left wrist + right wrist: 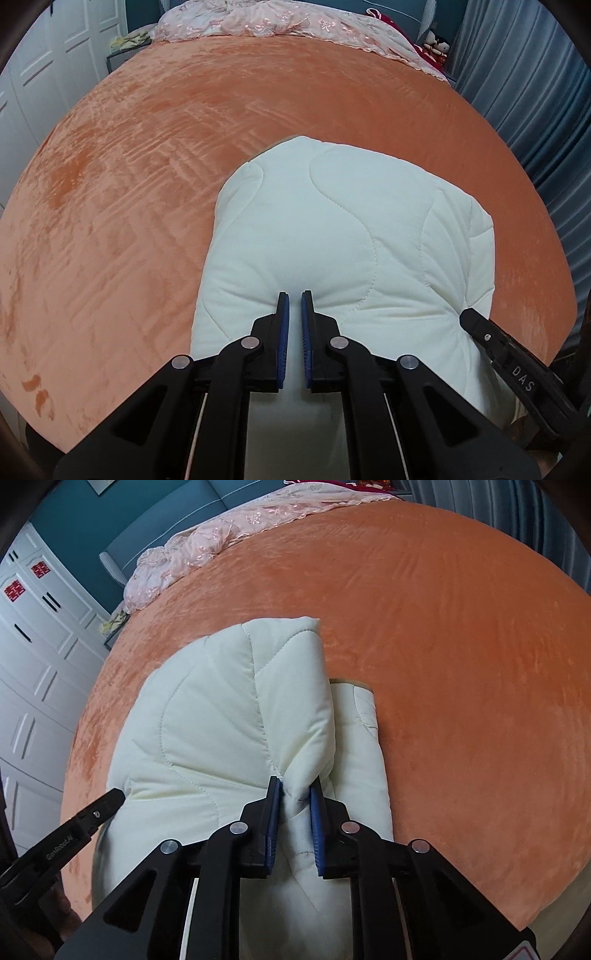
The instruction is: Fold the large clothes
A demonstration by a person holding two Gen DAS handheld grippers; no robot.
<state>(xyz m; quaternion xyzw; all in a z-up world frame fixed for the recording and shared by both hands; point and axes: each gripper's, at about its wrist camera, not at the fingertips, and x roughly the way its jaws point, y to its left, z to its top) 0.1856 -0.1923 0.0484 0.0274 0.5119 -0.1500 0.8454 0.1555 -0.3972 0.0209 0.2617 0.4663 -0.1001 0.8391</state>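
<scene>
"DAS" marks the right gripper (295,788), clamped on the cream quilted garment (207,731); "GenRobot.AI" marks the left gripper (294,301), fingers together, on the orange bed (147,147).

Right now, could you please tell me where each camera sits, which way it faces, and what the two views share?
Left wrist: on the left hand-held gripper, looking down its shut fingers at the white quilted garment on the orange bed; the right hand-held gripper's tip shows.
Right wrist: on the right hand-held gripper, pinching a garment fold; the left tip shows.
Shared: garment, bed, pink lace blanket.
</scene>
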